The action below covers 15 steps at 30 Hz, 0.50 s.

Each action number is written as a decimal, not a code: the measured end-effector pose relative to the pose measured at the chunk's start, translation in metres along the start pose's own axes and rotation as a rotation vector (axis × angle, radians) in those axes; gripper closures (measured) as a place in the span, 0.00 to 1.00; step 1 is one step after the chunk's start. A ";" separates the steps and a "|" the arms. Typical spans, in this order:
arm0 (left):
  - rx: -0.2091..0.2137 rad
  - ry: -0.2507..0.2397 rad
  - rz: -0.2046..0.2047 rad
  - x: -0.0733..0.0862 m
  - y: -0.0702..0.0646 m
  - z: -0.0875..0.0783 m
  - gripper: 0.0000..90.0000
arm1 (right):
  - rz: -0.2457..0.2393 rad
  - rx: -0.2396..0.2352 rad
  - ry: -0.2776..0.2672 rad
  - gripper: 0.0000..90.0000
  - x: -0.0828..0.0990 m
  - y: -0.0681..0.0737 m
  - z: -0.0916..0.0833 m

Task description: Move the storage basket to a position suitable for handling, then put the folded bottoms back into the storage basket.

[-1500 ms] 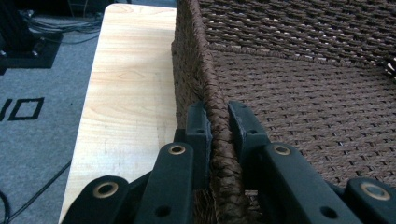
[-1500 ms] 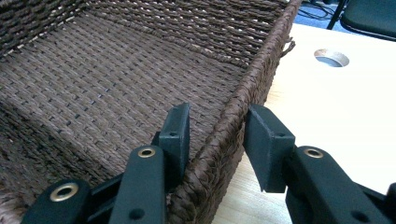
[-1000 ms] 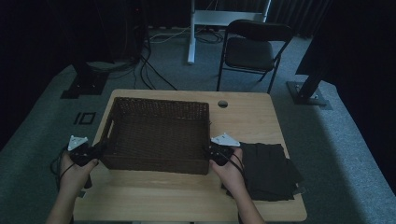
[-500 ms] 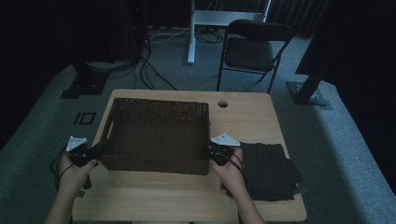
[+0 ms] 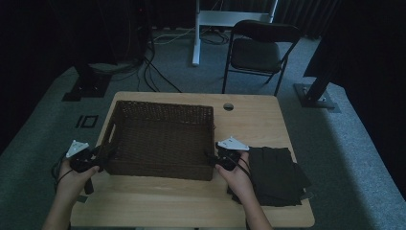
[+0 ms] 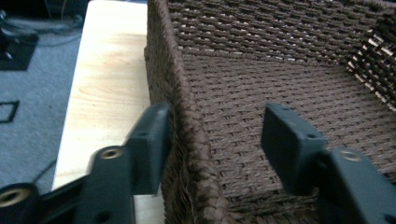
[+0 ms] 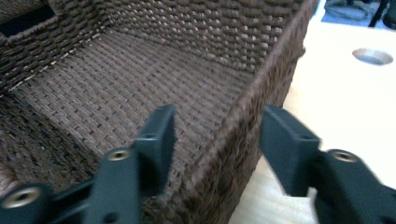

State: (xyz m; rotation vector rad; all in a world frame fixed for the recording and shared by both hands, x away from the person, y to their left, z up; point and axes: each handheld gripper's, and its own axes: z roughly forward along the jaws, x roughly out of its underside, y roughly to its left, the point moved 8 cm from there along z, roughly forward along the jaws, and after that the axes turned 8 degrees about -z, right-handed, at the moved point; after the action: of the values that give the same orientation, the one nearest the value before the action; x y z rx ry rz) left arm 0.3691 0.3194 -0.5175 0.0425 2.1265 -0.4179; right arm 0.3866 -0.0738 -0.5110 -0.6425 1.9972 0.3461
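The left gripper (image 5: 102, 158) sits at the near left corner of the basket (image 5: 160, 143), and the right gripper (image 5: 214, 160) at its near right corner. Both pairs of jaws have just been opening. In the left gripper view the basket's left wall runs up between the jaws: the outer jaw lies against or just beside the weave, and the inner jaw stands clear over the basket floor. In the right gripper view the right wall likewise passes between the jaws, with a gap on each side. Neither gripper is clamped on the rim; both are released.

The basket is a dark brown woven rectangle with upright walls, a thick braided rim and a flat woven floor with nothing seen in it. A handle slot is cut in one end wall (image 7: 28, 18). It rests on the near left part of the wooden table (image 5: 258, 120), its left wall close to the table's left edge.

A strip of bare wood runs along the near edge. Just right of the right hand lies a stack of dark cloths (image 5: 277, 175), reaching toward the near right corner. Beyond the basket the tabletop is bare apart from a round hole (image 5: 228, 106). Farther off stands a folding chair (image 5: 258, 52) on the grey carpet.
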 end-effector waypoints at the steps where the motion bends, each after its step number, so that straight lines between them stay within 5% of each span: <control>1: -0.002 0.000 -0.005 -0.001 0.001 0.000 0.39 | -0.018 0.003 -0.004 0.43 -0.002 -0.001 0.000; 4: -0.005 0.004 -0.005 -0.004 0.000 -0.004 0.30 | -0.042 -0.010 -0.036 0.37 -0.009 -0.003 -0.001; 7: -0.007 -0.004 0.024 -0.009 -0.001 -0.009 0.21 | -0.011 -0.001 -0.046 0.24 -0.015 -0.004 -0.004; 15: -0.020 -0.011 0.026 -0.025 -0.005 -0.023 0.21 | -0.039 -0.010 -0.065 0.15 -0.025 -0.011 -0.017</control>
State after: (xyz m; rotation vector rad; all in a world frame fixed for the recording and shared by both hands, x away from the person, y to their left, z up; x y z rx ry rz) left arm 0.3636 0.3251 -0.4839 0.0561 2.1171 -0.3815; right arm 0.3902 -0.0834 -0.4806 -0.6674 1.9198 0.3493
